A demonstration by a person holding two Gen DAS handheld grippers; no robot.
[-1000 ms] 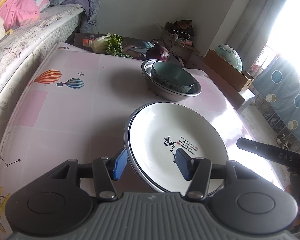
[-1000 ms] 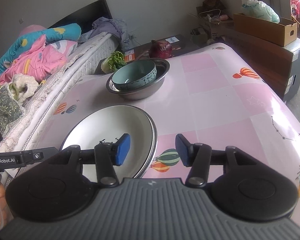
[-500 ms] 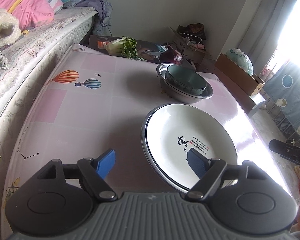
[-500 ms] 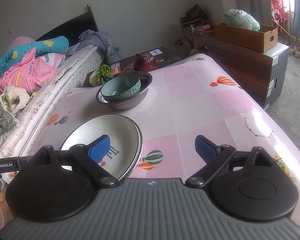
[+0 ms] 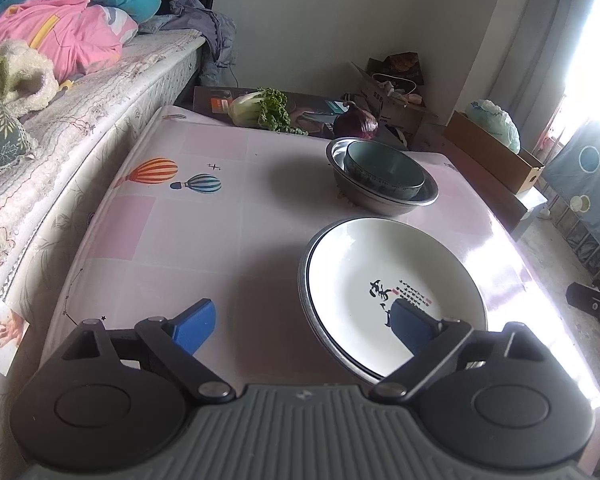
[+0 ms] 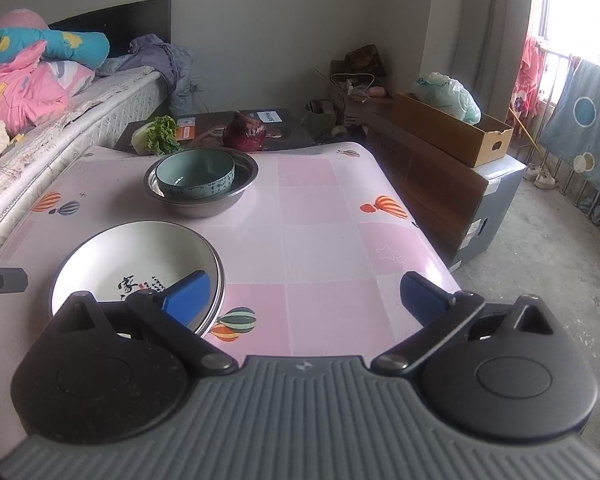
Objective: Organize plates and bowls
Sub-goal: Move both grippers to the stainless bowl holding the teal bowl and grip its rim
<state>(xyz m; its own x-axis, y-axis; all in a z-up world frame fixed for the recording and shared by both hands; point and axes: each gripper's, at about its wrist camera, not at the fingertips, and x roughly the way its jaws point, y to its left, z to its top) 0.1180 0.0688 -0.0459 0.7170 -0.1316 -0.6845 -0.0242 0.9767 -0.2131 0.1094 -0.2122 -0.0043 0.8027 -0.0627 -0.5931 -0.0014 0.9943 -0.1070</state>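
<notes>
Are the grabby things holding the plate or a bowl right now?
No, nothing is held. Both the left hand-held gripper and the right hand-held gripper are open, and the plate lies on the table.

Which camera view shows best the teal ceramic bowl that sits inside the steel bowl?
The right wrist view: the teal ceramic bowl shows its inside and its patterned outer wall, nested in the round steel bowl. The left wrist view shows it darker, mostly rim and wall.

- Your left tool (image 5: 302,326) covers the near rim of the white plate (image 5: 384,276).
- Script on that plate is too small to read.
- The teal bowl (image 6: 195,174) hides the steel basin's (image 6: 220,204) floor.
</notes>
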